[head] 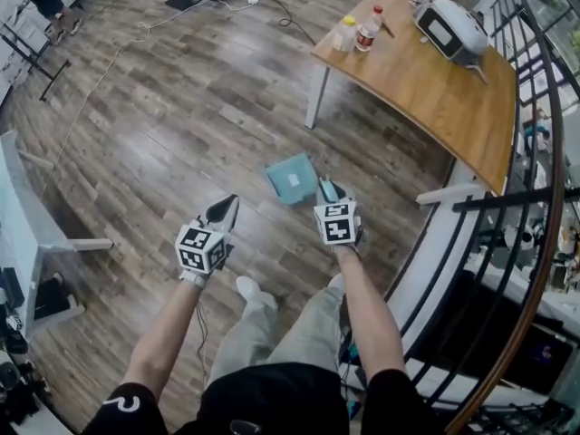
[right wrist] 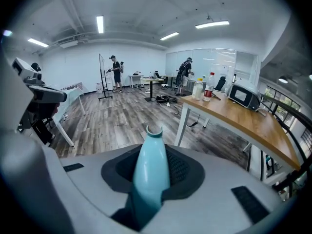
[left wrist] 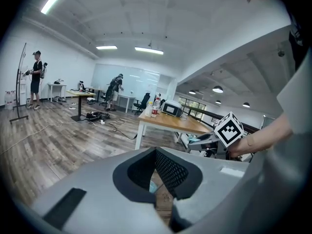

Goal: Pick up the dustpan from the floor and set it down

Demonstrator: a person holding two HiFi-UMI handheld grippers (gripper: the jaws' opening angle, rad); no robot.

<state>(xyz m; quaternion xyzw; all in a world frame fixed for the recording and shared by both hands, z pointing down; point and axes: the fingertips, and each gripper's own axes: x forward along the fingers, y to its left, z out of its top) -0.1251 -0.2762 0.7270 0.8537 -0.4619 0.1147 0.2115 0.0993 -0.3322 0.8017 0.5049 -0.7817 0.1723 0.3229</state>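
The teal dustpan [head: 292, 178] hangs low over the wooden floor, just ahead of my hands; whether it touches the floor I cannot tell. Its rounded teal handle [right wrist: 151, 172] runs up between the jaws of my right gripper [head: 332, 194], which is shut on it. The handle's notched end pokes out past the pads in the right gripper view. My left gripper [head: 224, 212] is beside it to the left, about level with it, shut with nothing held. In the left gripper view its pads [left wrist: 168, 172] meet in a point over the floor.
A wooden table [head: 435, 93] stands ahead right with two bottles [head: 367, 29] and a white device [head: 450, 27] on it. A black railing [head: 507, 243] curves along the right. A white table [head: 18, 207] is at the left. Cables [head: 272, 3] lie far ahead. My white shoe [head: 254, 290] is below the grippers.
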